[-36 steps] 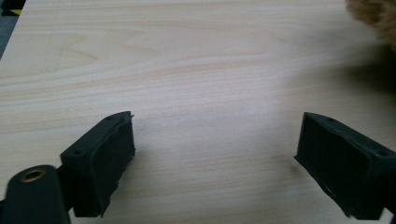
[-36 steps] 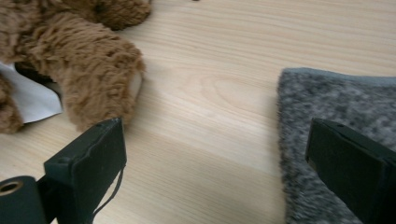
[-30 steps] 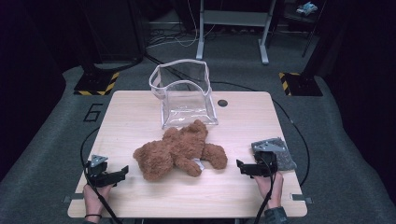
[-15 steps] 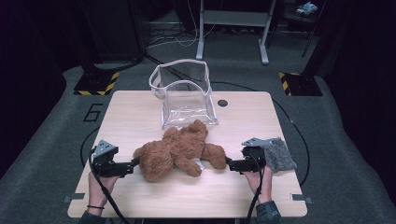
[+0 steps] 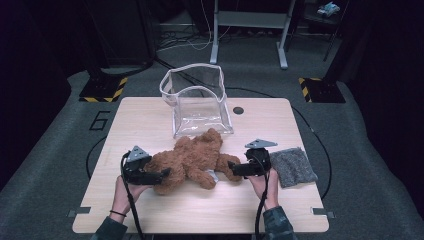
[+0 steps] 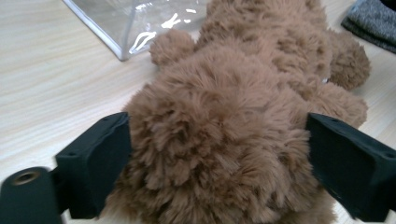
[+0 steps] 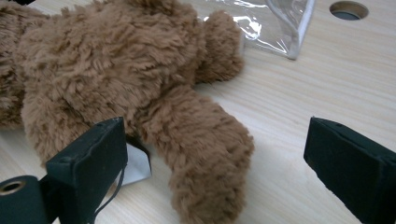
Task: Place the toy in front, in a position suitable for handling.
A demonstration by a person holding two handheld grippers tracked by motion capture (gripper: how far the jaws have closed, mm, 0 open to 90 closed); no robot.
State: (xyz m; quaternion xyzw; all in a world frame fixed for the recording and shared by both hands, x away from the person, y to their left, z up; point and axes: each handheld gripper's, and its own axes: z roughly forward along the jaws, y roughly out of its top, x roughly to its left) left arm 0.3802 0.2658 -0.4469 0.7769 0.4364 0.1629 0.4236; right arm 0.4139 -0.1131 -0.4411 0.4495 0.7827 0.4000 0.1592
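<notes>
high view: both grippers now closer in, left gripper (image 5: 159,174) and right gripper (image 5: 233,166) wide-fingered around teddy bear (image 5: 192,160)

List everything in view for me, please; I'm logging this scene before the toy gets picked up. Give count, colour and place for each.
teddy bear: one, brown, lying at the table's middle, between the two tools
clear bag: one, transparent with a white rim, standing open just behind the bear
grey cloth: one, grey, flat at the table's right side
table: one, light wood, with a round hole near its far edge
stands with yellow-black striped bases: two, on the floor beyond the table's far corners
left tool: one, black, open, its jaws on either side of the bear's furry end
right tool: one, black, open, its jaws around the bear's leg
hands: two, at the near edge, each holding a tool
</notes>
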